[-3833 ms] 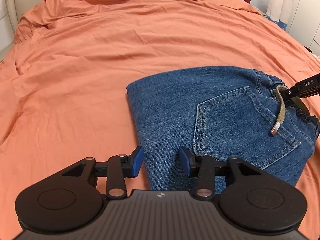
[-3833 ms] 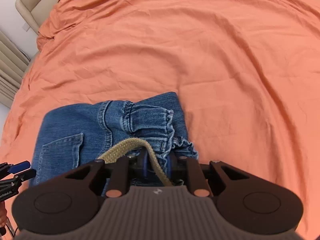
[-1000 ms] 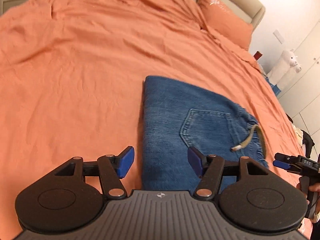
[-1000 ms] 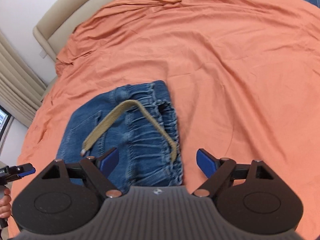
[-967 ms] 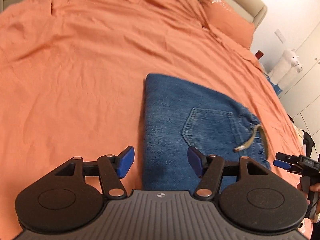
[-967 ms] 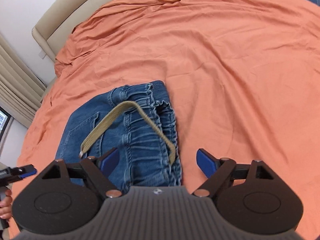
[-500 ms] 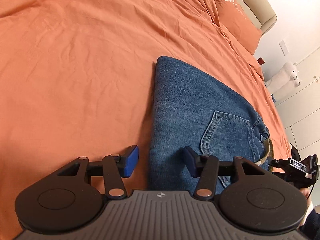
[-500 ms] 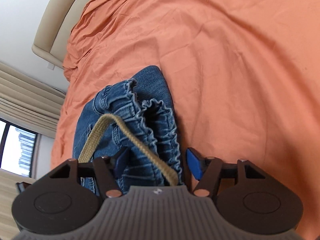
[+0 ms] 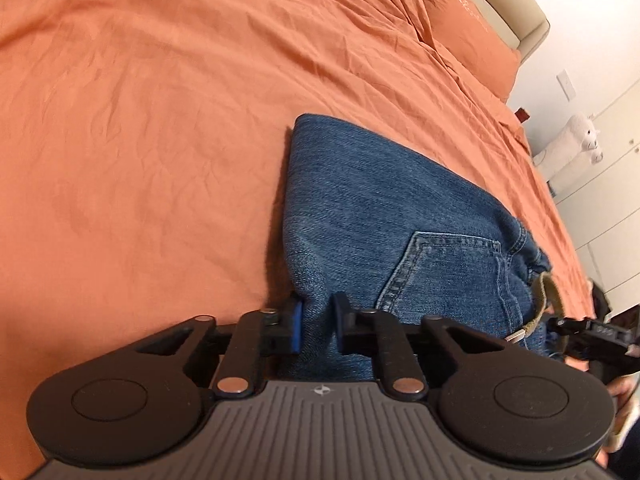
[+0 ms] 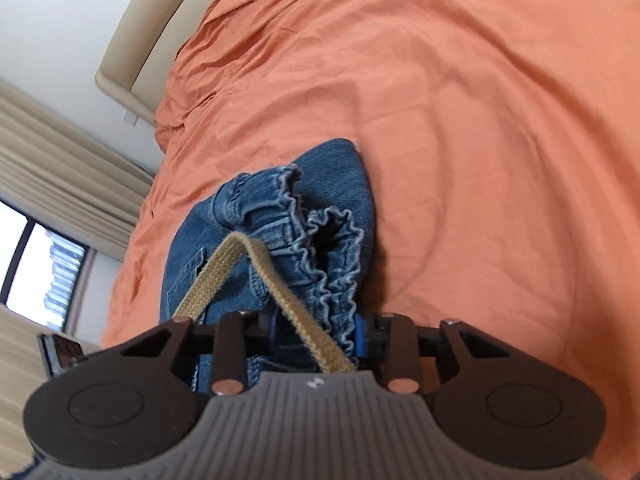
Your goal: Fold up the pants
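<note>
Folded blue jeans [image 9: 384, 208] lie on the orange bedspread [image 9: 140, 100], back pocket up, with a tan belt [image 9: 546, 300] at the waistband. My left gripper [image 9: 318, 322] is shut on the folded edge of the jeans at their near corner. My right gripper [image 10: 316, 332] is shut on the ruffled waistband [image 10: 320, 240], and the tan belt [image 10: 240, 264] loops over it. The right gripper also shows at the right edge of the left wrist view [image 9: 592, 330].
An orange pillow [image 9: 468, 36] and a beige headboard [image 9: 516, 12] are at the far end of the bed. A white plush toy [image 9: 572, 148] and white cabinets stand to the right. Curtains [image 10: 60, 188] and a window are on the other side.
Both grippers have dropped low onto the jeans and closed: the left on the folded edge, the right on the waistband. A second ago both were open above the jeans.
</note>
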A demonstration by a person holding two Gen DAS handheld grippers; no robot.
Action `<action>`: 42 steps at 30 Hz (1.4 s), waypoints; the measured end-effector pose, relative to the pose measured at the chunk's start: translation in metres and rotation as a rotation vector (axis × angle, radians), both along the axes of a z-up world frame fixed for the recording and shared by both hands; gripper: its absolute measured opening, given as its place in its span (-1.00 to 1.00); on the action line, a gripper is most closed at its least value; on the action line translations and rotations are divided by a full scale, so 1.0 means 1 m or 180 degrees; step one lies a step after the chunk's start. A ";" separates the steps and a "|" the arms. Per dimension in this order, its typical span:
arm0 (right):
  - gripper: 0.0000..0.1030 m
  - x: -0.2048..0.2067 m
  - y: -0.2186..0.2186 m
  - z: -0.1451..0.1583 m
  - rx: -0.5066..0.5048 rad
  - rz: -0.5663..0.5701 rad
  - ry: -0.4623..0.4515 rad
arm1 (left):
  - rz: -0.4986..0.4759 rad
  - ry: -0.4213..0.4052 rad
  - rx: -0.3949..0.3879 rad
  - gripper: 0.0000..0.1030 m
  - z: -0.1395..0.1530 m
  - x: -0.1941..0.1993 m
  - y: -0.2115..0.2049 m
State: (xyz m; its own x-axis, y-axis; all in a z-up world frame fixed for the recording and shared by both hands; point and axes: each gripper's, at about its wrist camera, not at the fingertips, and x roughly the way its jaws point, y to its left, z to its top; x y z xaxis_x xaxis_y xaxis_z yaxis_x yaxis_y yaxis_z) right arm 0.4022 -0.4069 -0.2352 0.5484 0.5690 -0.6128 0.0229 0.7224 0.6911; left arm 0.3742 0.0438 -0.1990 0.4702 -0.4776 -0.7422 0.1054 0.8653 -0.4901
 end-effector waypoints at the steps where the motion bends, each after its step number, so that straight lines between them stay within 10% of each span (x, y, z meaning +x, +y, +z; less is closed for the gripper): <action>1: -0.50 -0.001 0.003 0.007 -0.0061 0.0023 -0.0030 | -0.0009 -0.0013 0.0036 -0.81 0.003 -0.001 -0.002; 20: -0.63 -0.033 0.072 0.128 -0.0770 0.0034 -0.0384 | -0.0087 -0.0521 0.0289 -1.00 0.129 -0.037 0.030; 31: -0.62 -0.032 0.061 0.103 -0.0916 -0.0104 -0.0109 | -0.0162 -0.0048 0.0306 0.00 0.057 -0.024 0.024; 39: -0.62 -0.018 0.040 0.072 -0.0816 -0.0027 0.0051 | -0.0002 0.0204 -0.0222 0.01 -0.007 0.007 0.023; 42: -0.61 -0.015 0.030 0.052 -0.0756 -0.0040 0.0139 | -0.0065 0.0169 -0.0391 -0.54 -0.013 0.011 0.018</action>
